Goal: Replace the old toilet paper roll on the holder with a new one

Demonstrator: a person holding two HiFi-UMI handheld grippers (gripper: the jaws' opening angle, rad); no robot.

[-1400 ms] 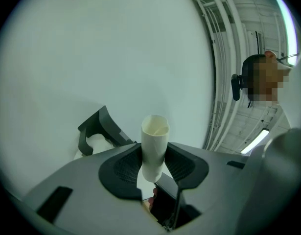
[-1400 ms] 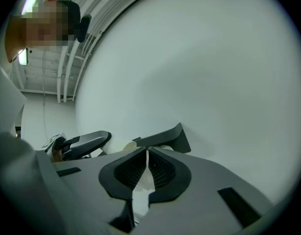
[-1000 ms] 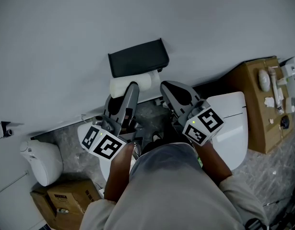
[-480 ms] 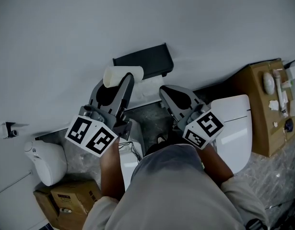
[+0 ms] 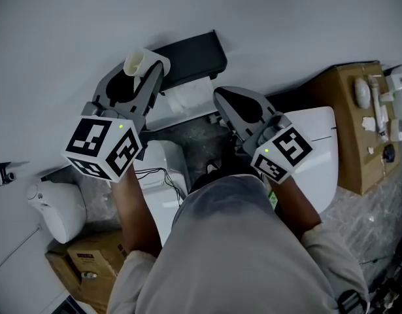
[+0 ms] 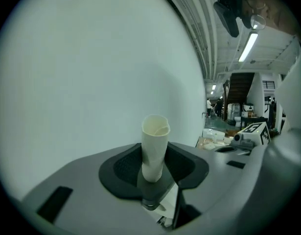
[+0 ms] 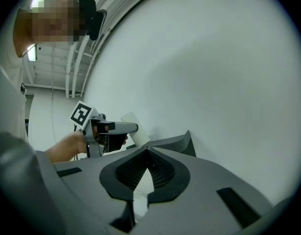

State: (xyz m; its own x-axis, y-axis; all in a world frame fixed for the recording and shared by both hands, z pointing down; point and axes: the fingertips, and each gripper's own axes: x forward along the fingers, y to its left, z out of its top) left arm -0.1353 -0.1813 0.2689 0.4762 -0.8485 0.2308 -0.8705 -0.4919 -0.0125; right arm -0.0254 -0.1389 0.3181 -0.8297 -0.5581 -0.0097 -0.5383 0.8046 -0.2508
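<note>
My left gripper (image 5: 146, 65) is shut on a cream cardboard tube (image 5: 138, 61), the bare core of an old roll, held up against the wall to the left of the black holder (image 5: 191, 54). In the left gripper view the tube (image 6: 154, 145) stands upright between the pads, its end sticking out past them. Some white paper (image 5: 187, 99) shows just below the holder. My right gripper (image 5: 221, 99) is shut and holds nothing, its tips close to that paper. The right gripper view shows the left gripper (image 7: 132, 128) with the tube (image 7: 136, 131) beside the holder (image 7: 181, 142).
A white toilet (image 5: 315, 156) sits at the right, with a brown cardboard box (image 5: 348, 149) carrying small items beyond it. At the left stand a white bin (image 5: 57, 211) and another cardboard box (image 5: 89, 267). A white unit with a cable (image 5: 163, 175) lies below the left gripper.
My left gripper has risen up and to the left along the wall, carrying the tube away from under the holder, and its wrist has rolled. The right gripper stays where it was.
</note>
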